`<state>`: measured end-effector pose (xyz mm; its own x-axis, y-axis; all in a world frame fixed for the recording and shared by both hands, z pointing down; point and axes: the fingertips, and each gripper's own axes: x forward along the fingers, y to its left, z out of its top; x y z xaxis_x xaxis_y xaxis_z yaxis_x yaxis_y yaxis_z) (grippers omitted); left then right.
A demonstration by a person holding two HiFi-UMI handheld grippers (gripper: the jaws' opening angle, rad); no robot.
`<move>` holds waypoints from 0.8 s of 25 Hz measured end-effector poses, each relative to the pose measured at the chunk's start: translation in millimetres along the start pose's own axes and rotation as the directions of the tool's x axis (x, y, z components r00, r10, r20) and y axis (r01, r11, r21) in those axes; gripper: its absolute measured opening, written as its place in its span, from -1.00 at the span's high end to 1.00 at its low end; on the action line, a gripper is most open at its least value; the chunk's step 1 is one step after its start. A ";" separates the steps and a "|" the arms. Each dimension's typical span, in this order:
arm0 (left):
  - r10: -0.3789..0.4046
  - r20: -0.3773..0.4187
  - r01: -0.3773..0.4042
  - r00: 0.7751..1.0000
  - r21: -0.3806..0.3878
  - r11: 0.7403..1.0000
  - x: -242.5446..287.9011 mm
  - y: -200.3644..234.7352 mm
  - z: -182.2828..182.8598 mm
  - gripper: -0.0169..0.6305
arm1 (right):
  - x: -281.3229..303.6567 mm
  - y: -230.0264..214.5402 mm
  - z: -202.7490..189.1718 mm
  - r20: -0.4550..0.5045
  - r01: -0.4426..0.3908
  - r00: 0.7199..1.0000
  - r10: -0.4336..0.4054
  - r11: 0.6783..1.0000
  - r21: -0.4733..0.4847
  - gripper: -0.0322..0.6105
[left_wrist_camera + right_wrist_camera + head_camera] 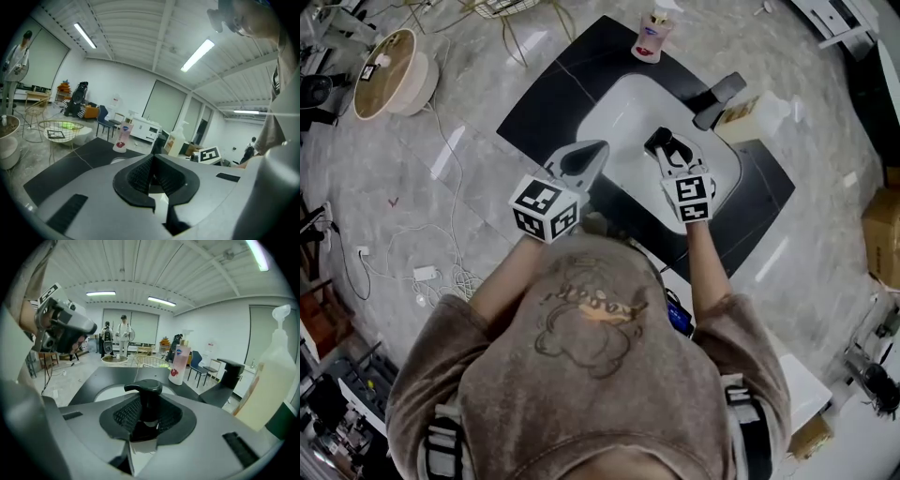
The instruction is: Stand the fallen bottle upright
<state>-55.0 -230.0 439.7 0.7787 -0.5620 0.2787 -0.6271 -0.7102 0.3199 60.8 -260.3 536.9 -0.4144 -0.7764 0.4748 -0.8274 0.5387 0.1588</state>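
The left gripper (153,159) and the right gripper (149,405) both have smooth, matt grey plastic shells, and their jaws are lined with black pads (138,176) that look ribbed and rubbery. The pump head (143,389) clamped between the right gripper's pads is glossy black plastic. Ahead of that gripper, the pink bottle (180,363) is shiny plastic; to its right, the cream bottle (268,378) looks like satin, slightly translucent plastic. Under both grippers the tabletop (544,103) is matt black with a smooth white inset. Left of the left gripper, the floor (469,141) is polished, veined stone that catches reflections. Behind the grippers, the sweater (581,375) is soft brown cloth.
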 end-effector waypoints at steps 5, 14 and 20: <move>-0.051 0.008 0.051 0.999 0.007 0.999 5.8 -23.9 3.9 0.89 | -43.2 -2.8 19.4 0.054 0.035 0.998 -0.039 0.997 0.064 0.64; -0.166 0.001 0.165 0.986 0.042 0.985 30.8 -71.8 4.1 0.89 | -116.0 -20.4 29.5 0.113 0.127 0.984 -0.141 0.984 0.124 0.64; -0.261 -0.026 0.262 0.965 0.069 0.962 55.3 -111.6 -1.0 0.89 | -166.0 -45.5 12.3 0.119 0.231 0.959 -0.256 0.953 0.195 0.64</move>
<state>58.0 -181.3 420.3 0.9147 -0.3459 0.2090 -0.3981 -0.8604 0.3182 162.6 -159.9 440.2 -0.2305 -0.9217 0.3119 -0.9583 0.2707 0.0916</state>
